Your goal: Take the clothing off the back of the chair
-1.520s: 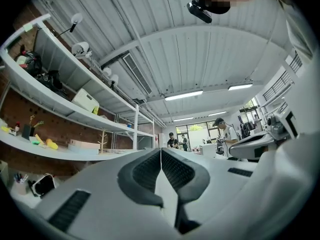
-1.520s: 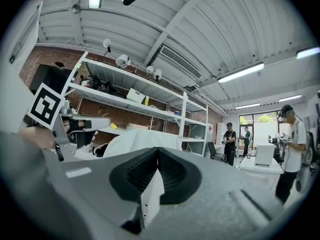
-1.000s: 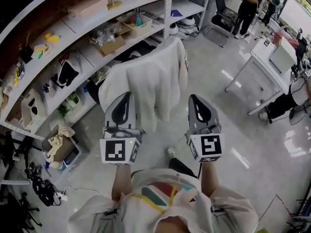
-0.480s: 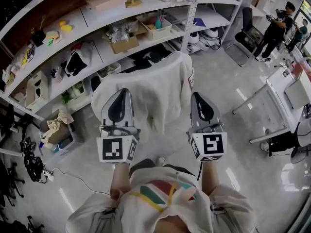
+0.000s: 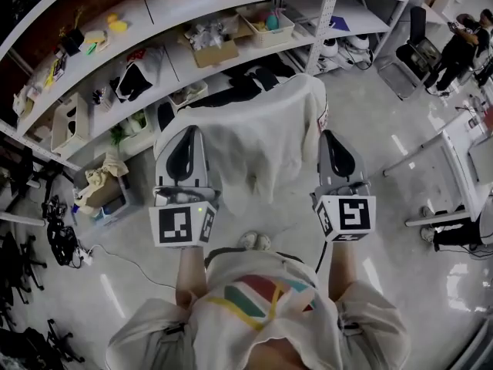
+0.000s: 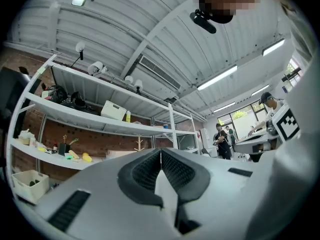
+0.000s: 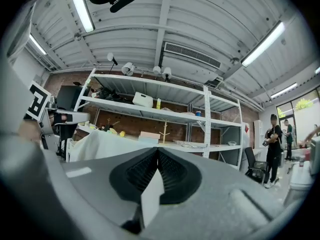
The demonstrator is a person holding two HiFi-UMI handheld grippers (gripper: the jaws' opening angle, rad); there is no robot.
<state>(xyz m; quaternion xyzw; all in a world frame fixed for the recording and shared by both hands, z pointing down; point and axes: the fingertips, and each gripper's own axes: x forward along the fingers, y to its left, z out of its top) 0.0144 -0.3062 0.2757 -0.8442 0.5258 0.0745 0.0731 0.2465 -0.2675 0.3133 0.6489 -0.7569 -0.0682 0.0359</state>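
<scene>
Left gripper view shows the left gripper (image 6: 161, 155) with its ribbed black pads pressed together and nothing caught between them; the right gripper (image 7: 158, 152) is likewise closed on nothing. In the head view both are held level side by side, marker cubes toward the person, the tips close to the white clothing (image 5: 246, 141) that is spread between them. The left tips overlap its near edge and the right tips sit just beside its right edge, though whether either touches the cloth cannot be told. The garment hangs draped over the back of the chair, which it hides almost entirely. Under it lies a glossy pale grey floor (image 5: 362, 137) that mirrors the ceiling lights. Behind the chair runs long white metal shelving (image 5: 324, 18) against a brick wall (image 7: 125, 122), loaded with a cardboard box (image 5: 216, 52), a basket (image 5: 266, 25) and dark bags. An open box of cloth (image 5: 100, 193) and tangled cables (image 5: 62, 241) sit on the floor at left. At right stand a white table (image 5: 462, 129), a black office chair (image 5: 412, 48) and another person (image 5: 456, 43).
</scene>
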